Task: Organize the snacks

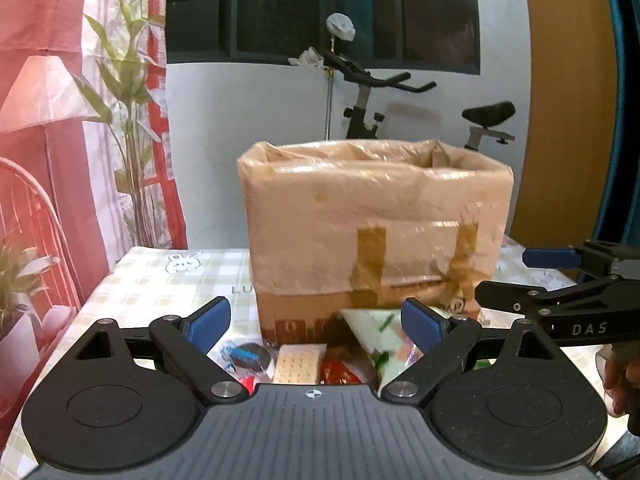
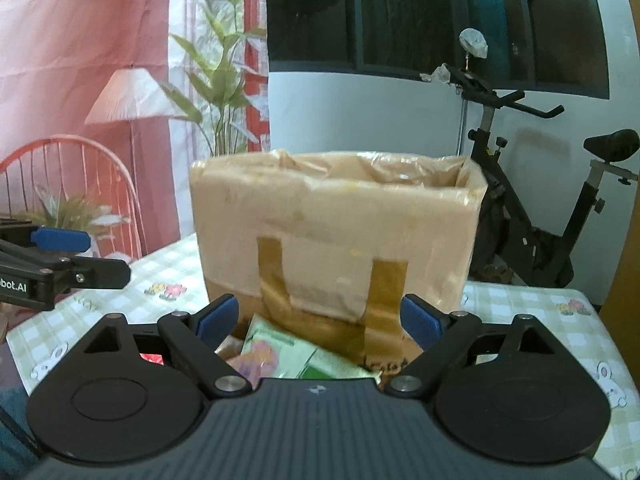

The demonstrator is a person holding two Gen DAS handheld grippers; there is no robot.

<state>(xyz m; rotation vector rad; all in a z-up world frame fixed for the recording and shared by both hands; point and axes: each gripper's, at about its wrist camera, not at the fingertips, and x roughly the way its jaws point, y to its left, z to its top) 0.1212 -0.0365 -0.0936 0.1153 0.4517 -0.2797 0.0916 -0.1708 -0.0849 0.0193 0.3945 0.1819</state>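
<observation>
A plastic-lined cardboard box (image 1: 372,216) stands open-topped on the table; it also shows in the right wrist view (image 2: 332,232). Snacks lie in front of it: a green-white packet (image 1: 376,332), a cracker pack (image 1: 298,364), a red wrapper (image 1: 340,372) and a dark cookie pack (image 1: 248,354). My left gripper (image 1: 316,320) is open and empty above them. My right gripper (image 2: 320,316) is open and empty over the green packet (image 2: 280,356). Each gripper shows at the edge of the other's view: the right gripper (image 1: 560,280) and the left gripper (image 2: 60,260).
The table has a green checked cloth (image 1: 160,288). An exercise bike (image 2: 540,208) stands behind the box at the right. A printed red backdrop with a plant (image 1: 60,140) hangs at the left. A wooden door (image 1: 568,100) is at the far right.
</observation>
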